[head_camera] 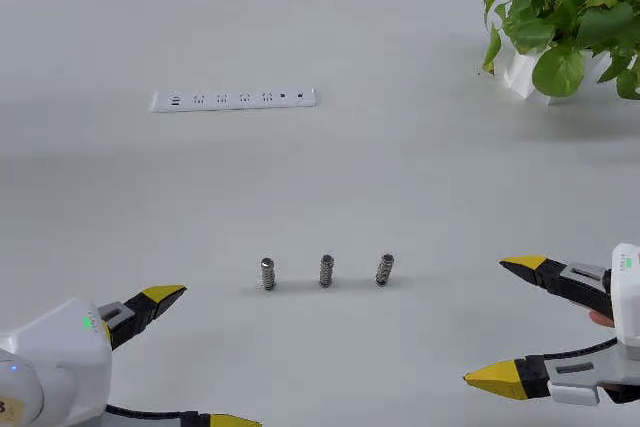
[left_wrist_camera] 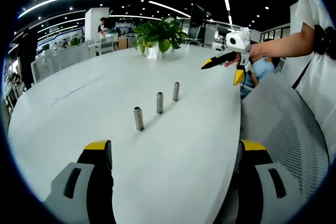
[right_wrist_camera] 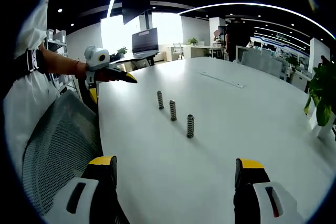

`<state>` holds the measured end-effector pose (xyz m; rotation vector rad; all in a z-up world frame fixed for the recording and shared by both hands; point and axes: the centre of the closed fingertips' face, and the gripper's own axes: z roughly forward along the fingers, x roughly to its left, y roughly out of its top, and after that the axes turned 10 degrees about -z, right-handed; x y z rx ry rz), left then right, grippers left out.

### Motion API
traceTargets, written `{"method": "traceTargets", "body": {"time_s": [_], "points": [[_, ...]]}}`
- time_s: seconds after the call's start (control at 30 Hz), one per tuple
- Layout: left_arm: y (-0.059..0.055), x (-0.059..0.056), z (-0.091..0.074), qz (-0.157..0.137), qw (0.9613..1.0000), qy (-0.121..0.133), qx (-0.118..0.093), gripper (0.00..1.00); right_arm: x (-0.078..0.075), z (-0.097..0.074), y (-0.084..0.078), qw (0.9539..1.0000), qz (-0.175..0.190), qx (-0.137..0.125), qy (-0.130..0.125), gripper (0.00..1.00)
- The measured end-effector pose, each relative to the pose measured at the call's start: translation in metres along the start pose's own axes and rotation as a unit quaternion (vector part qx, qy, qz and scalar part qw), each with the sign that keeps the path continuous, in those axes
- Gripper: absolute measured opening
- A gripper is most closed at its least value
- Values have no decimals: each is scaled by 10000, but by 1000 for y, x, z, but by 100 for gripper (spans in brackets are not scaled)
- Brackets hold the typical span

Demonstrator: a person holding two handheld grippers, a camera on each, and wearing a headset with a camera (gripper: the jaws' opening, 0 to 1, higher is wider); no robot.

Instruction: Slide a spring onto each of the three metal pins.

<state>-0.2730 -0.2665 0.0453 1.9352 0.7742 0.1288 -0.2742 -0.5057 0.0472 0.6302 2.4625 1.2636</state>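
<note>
Three upright pins (head_camera: 326,269), each wearing a spring, stand in a row mid-desk (head_camera: 420,187). The left gripper (head_camera: 205,357) and right gripper (head_camera: 492,322) hover nearer the person, one to either side, jaws spread wide. Well behind lie a power strip (head_camera: 233,99) and a potted plant (head_camera: 570,7).

Your three springs (head_camera: 326,270) look like bare shiny metal coils on a smooth, matt grey table (head_camera: 420,177). Your left gripper (head_camera: 218,357) has a glossy white plastic shell.
</note>
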Motion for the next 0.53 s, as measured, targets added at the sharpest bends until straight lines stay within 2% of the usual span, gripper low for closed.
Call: {"method": "traceTargets", "body": {"time_s": [0.53], "points": [[2, -1, 1, 4, 10000, -35, 2, 99, -1, 0, -2, 10000, 11, 0, -7, 92]]}}
